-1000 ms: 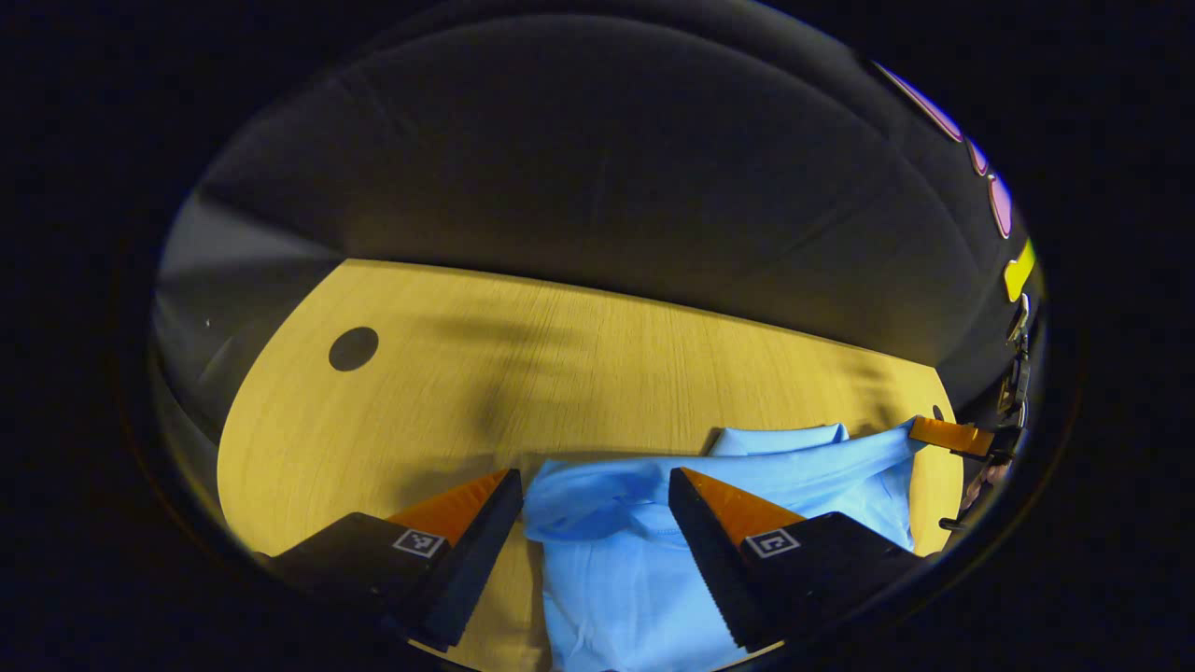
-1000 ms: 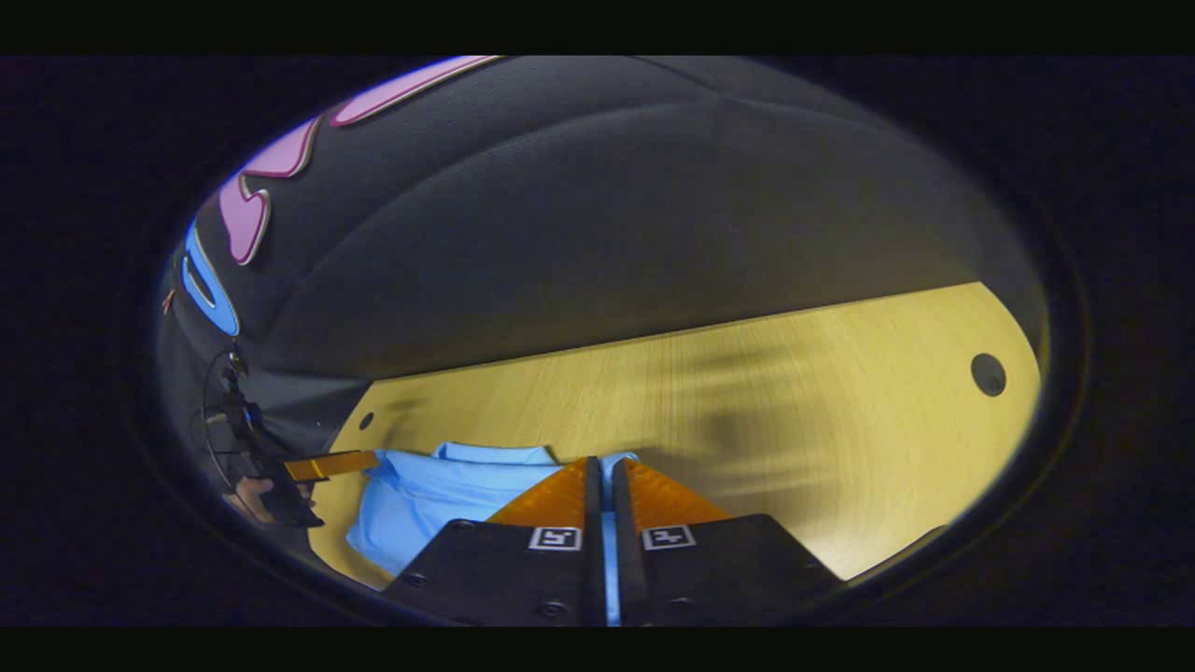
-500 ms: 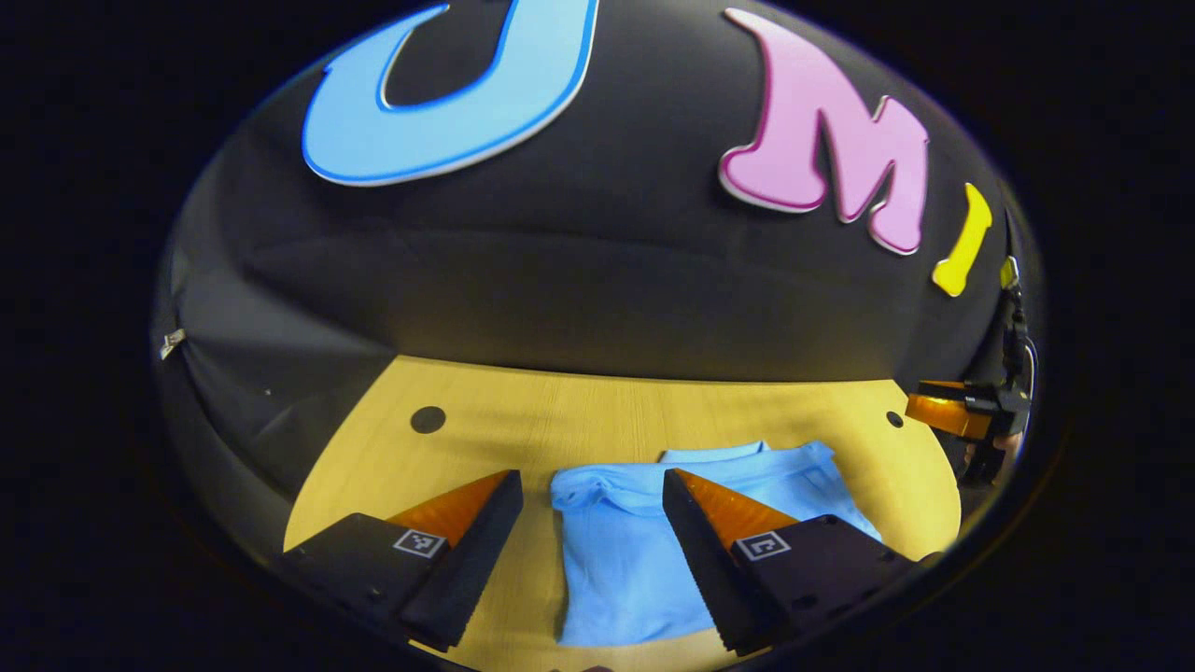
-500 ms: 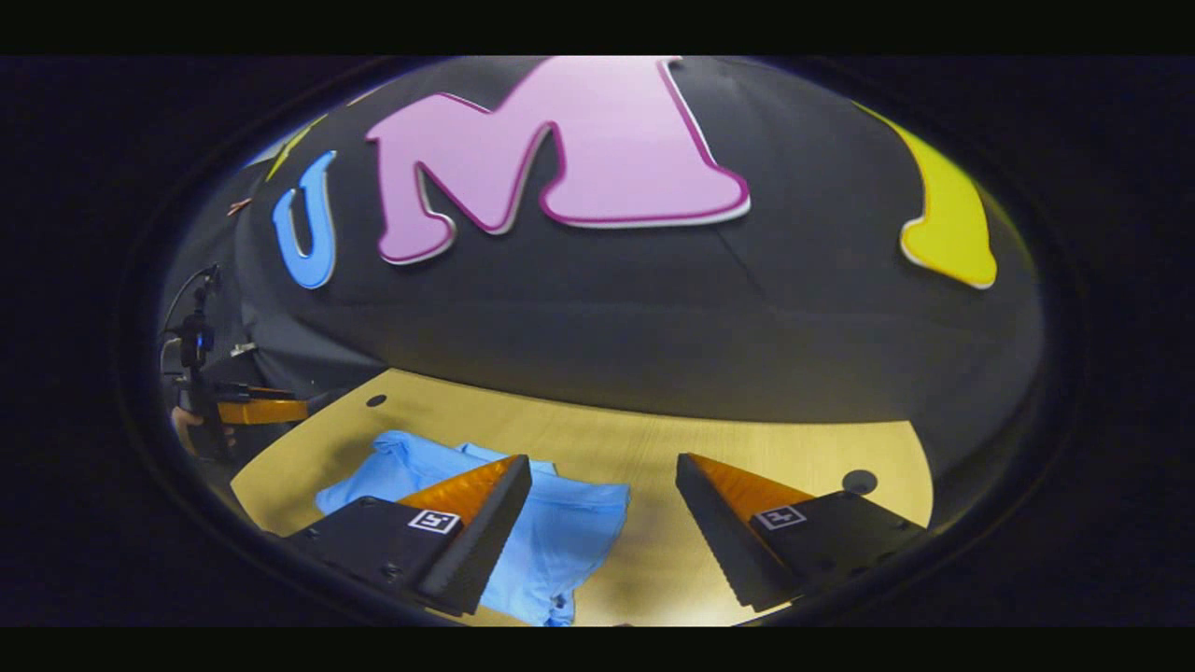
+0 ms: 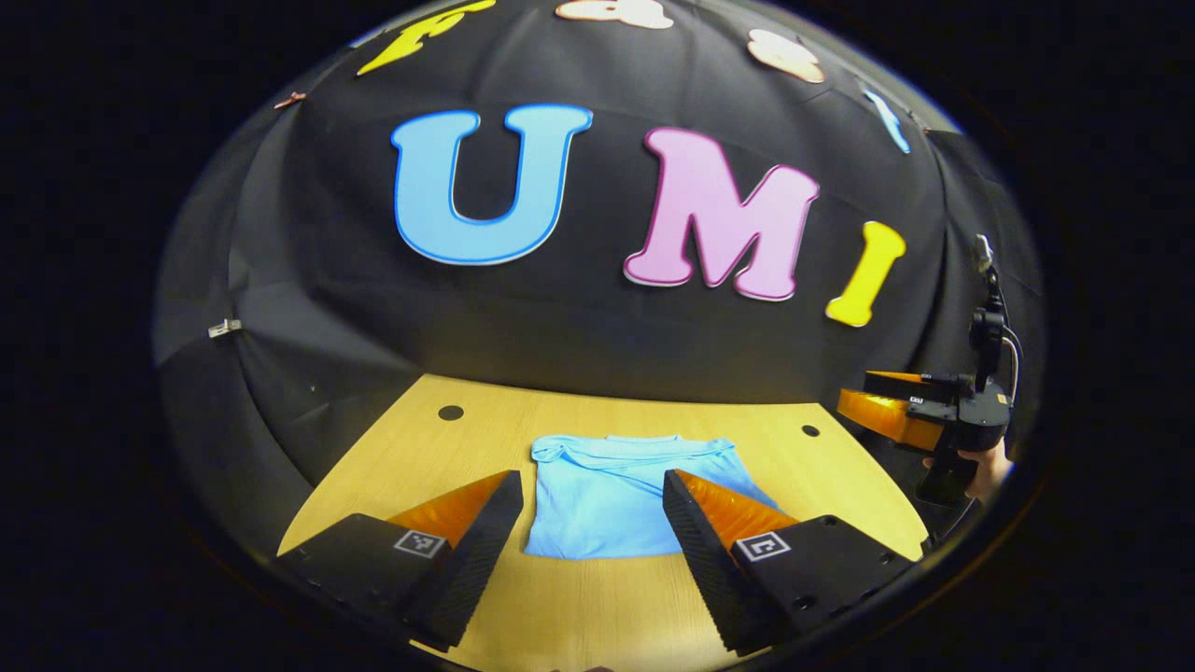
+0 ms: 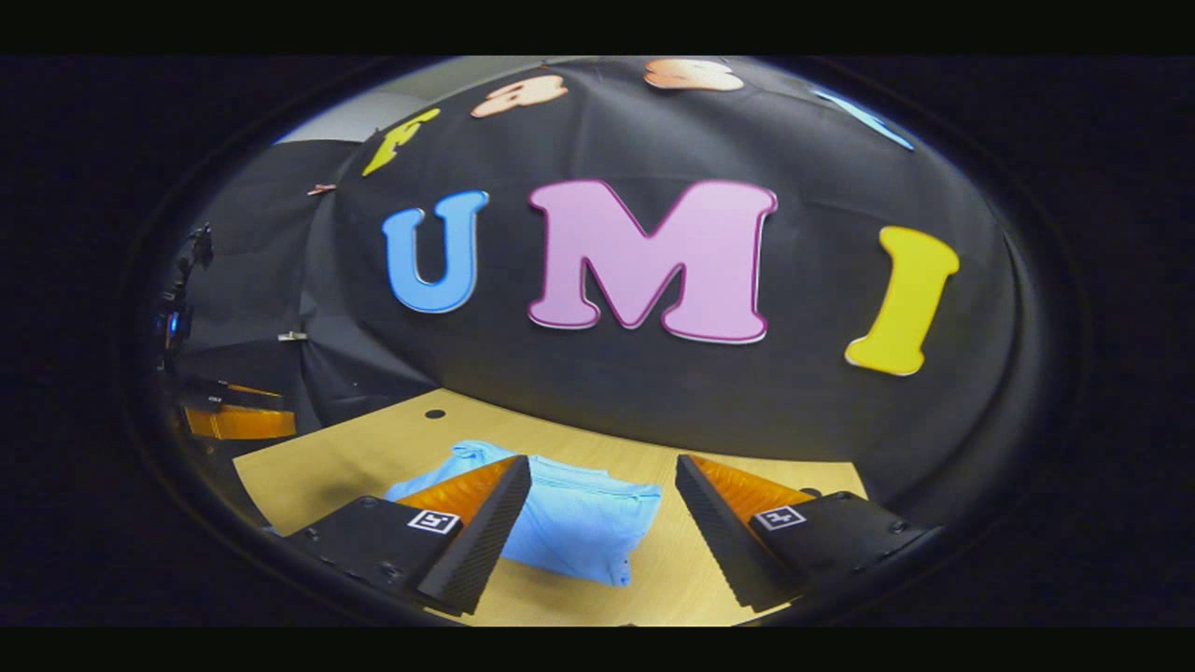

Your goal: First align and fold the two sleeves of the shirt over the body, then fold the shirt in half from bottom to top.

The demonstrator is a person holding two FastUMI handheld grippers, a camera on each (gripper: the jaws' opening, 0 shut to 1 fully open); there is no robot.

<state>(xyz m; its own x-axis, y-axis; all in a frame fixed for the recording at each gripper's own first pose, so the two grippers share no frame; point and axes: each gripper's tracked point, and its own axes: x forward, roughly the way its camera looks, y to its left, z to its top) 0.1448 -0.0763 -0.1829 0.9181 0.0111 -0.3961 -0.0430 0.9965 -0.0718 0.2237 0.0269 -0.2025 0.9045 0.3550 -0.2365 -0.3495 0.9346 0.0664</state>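
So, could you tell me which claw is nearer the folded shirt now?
Left, probably, though it's close. The left claw faces the shirt straight ahead between its fingers; the right claw sits off to the shirt's right.

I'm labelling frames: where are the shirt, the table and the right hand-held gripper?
shirt [image 5: 607,504]: left gripper view, middle of the folded body.
table [image 5: 597,597]: left gripper view, bare near part.
right hand-held gripper [image 6: 602,523]: right gripper view, midway between its fingertips.

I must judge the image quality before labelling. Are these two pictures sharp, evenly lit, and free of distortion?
Left gripper view: sharp, no motion blur; the shirt and table are brightly lit, and strong fisheye curvature bends the table's edges. Right gripper view: also sharp at the centre, the shirt clear, but the left gripper at the rim is dim and soft.
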